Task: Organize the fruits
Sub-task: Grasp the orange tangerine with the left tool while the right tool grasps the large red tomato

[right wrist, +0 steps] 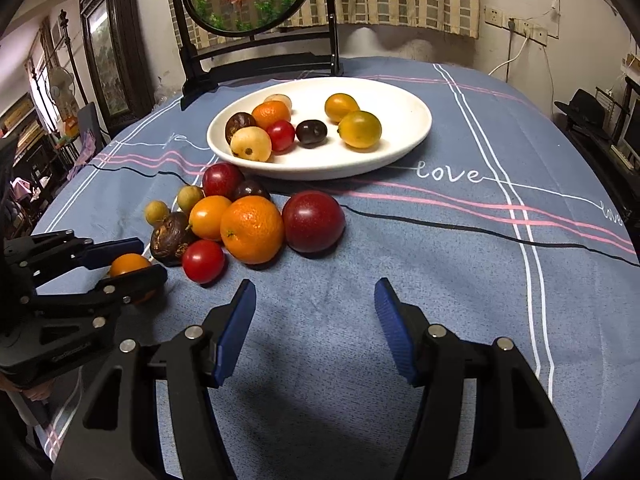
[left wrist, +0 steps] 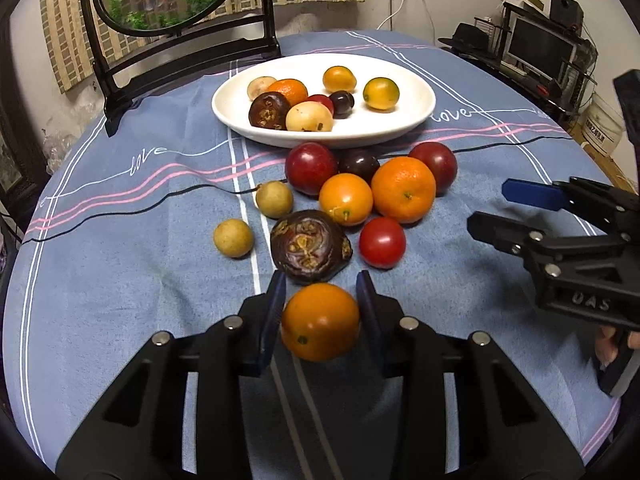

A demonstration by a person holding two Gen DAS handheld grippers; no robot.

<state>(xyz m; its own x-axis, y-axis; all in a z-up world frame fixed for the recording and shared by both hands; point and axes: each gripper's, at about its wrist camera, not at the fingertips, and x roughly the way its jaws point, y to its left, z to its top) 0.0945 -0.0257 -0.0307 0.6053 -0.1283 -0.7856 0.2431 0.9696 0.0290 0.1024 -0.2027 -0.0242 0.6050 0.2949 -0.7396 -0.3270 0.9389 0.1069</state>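
Nearest the viewer's side of the white plate (left wrist: pixel 420 120), past the loose fruit heap, the left gripper (left wrist: pixel 320 312) has its fingers (left wrist: pixel 272 320) closed onto a small orange fruit (left wrist: pixel 320 322), while the right gripper (right wrist: pixel 316 328) hangs half open, holding nothing.

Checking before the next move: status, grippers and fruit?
Left gripper shut on small orange. Right gripper open, empty. White plate ahead, loose fruit pile in between.
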